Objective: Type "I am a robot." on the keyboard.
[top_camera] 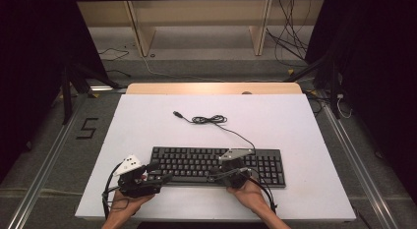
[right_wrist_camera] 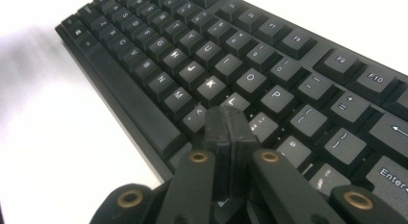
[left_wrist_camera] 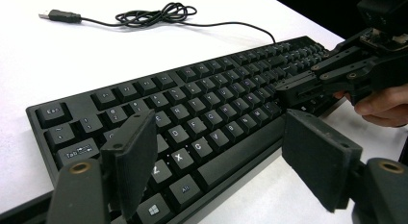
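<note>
Left tool released at keyboard front edge; right tool clenched over keys.

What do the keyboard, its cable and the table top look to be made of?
Keyboard: most likely matte black plastic, as the keycaps show a soft dull sheen and printed white legends. Cable: thin and black, looks rubber or plastic coated since it coils loosely, with a metal plug at its end. Table top: smooth white, laminate or a sheet cover; I can't tell which.
</note>
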A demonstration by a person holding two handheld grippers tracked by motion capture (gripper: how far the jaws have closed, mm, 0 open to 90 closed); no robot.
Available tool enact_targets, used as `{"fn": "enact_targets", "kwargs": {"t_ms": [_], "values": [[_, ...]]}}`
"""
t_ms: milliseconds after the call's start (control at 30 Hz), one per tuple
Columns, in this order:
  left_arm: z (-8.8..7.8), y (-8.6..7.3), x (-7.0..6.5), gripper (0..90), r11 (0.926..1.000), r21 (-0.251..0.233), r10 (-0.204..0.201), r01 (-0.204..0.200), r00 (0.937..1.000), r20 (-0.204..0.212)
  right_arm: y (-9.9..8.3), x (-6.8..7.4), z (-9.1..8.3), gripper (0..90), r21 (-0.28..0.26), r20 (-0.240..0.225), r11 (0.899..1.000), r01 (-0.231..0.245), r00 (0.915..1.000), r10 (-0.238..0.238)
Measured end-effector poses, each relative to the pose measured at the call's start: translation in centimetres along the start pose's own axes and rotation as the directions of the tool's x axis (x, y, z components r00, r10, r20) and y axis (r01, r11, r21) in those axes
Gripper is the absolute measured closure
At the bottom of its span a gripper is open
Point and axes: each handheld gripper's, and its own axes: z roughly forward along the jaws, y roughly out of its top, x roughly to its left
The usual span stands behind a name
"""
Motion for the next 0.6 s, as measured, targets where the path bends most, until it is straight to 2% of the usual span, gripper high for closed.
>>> {"fn": "enact_targets", "kwargs": {"t_ms": [100, 133, 333, 400, 467, 500, 533, 600], "values": [[0.0, 0.0, 0.0, 27.8, 1.0000, -0.004, -0.002, 0.002, 1.0000, -0.001, 0.0, -0.1, -0.1, 89.3, -0.006, -0.007, 1.000, -0.009, 0.9999, 0.009], [0.0, 0.0, 0.0, 27.8, 1.0000, -0.004, -0.002, 0.002, 1.0000, -0.001, 0.1, -0.2, -0.4, 88.4, -0.020, -0.025, 1.000, -0.023, 0.9994, 0.022], [-0.1, 0.1, 0.0, 27.8, 1.0000, -0.008, 0.000, 0.000, 1.0000, -0.002, 0.2, -0.4, -1.0, 82.9, -0.054, -0.031, 0.998, -0.030, 0.9991, 0.028], [-0.1, 0.1, 0.0, 27.8, 1.0000, -0.008, 0.001, -0.001, 1.0000, -0.003, 0.2, -0.6, -1.5, 73.8, -0.077, -0.042, 0.996, -0.037, 0.9985, 0.034], [-0.1, 0.1, 0.1, 27.7, 1.0000, -0.009, 0.000, 0.000, 1.0000, -0.003, 0.3, -0.7, -1.8, 71.1, -0.086, -0.043, 0.996, -0.040, 0.9984, 0.036], [-0.2, 0.1, 0.1, 27.7, 1.0000, -0.009, 0.001, -0.001, 1.0000, -0.003, 0.3, -1.0, -2.4, 64.1, -0.102, -0.051, 0.994, -0.045, 0.9979, 0.040], [-0.2, 0.1, 0.1, 27.7, 1.0000, -0.009, 0.001, -0.001, 1.0000, -0.003, 0.3, -1.0, -2.4, 64.1, -0.102, -0.051, 0.994, -0.045, 0.9979, 0.040], [-0.2, 0.1, 0.1, 27.7, 0.9999, -0.010, 0.001, -0.001, 1.0000, -0.004, 0.3, -1.3, -3.1, 57.7, -0.118, -0.045, 0.991, -0.055, 0.9977, 0.050]]}}
